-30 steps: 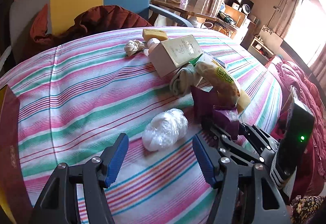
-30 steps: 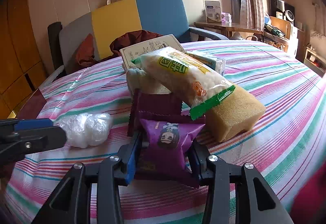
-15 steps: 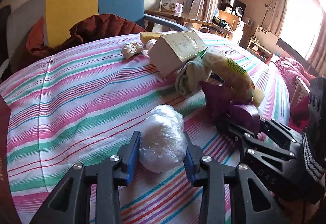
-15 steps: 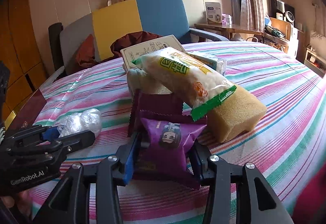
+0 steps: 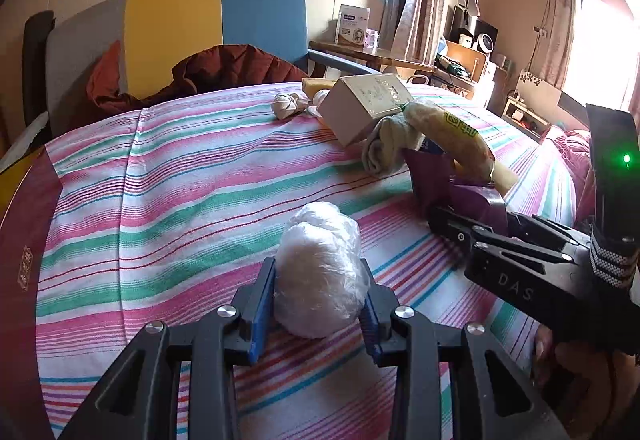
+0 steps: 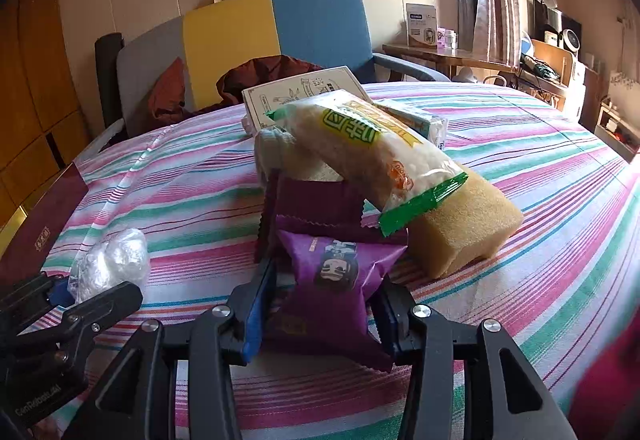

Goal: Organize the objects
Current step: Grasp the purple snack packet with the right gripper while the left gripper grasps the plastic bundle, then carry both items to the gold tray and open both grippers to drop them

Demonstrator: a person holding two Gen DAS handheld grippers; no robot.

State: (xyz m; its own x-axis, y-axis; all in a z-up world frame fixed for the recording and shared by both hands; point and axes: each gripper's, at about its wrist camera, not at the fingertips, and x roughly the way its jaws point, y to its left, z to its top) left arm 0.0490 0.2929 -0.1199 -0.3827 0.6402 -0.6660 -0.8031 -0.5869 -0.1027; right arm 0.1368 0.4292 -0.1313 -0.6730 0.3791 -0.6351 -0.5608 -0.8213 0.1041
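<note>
Lifting both catches straight up off the round table under its pink, green and white striped cloth looks the wise course, lest the leaning heap of packets behind topple. The left gripper, its jaws just closed, pinches the crinkly white plastic-wrapped bundle, which sits deep between the blue pads. The right gripper clamps the purple foil snack packet, touching that heap.

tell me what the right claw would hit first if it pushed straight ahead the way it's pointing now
The right claw, shut on a purple snack packet, would probably first meet the darker maroon packet directly behind it, then the rice cracker bag leaning above. Depth is hard to judge.
</note>
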